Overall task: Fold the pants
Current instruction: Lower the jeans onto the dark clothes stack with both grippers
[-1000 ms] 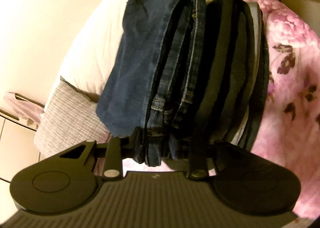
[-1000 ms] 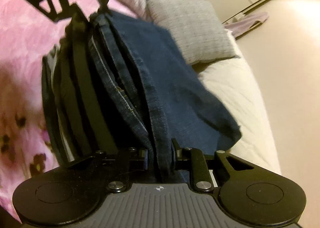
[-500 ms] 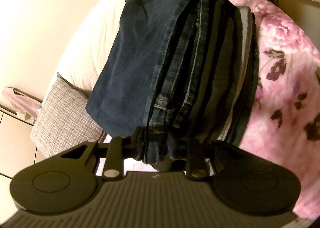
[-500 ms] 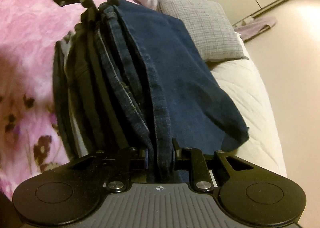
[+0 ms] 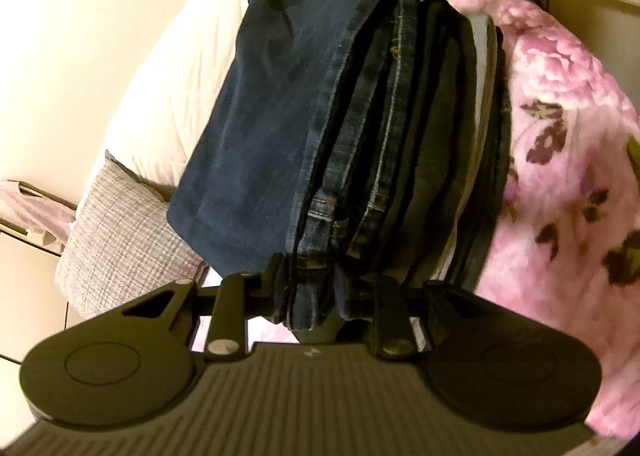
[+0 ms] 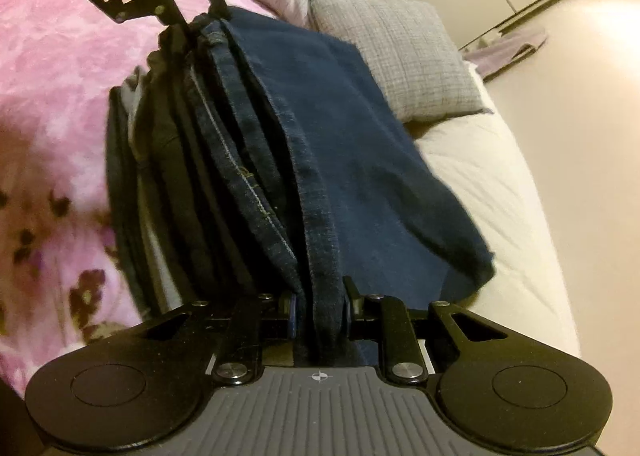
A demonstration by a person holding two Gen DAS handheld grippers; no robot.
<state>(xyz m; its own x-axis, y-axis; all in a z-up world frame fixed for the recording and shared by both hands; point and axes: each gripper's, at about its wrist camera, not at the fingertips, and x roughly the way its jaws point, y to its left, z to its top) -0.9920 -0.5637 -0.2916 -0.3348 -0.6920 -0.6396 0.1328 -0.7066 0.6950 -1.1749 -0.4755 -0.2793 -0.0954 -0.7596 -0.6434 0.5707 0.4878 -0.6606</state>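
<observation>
We hold the jeans [image 5: 276,143] stretched between both grippers, folded into a thick bundle of layers. Our left gripper [image 5: 310,296] is clamped on one end of the bundle, our right gripper [image 6: 320,308] on the other end (each shows at the top of the other's view). One loose denim panel hangs off to the side over the white mattress [image 6: 488,183]. The bundle hangs above the bed, between the pink floral blanket [image 5: 568,159] and the mattress edge, near a grey pillow [image 6: 404,55].
</observation>
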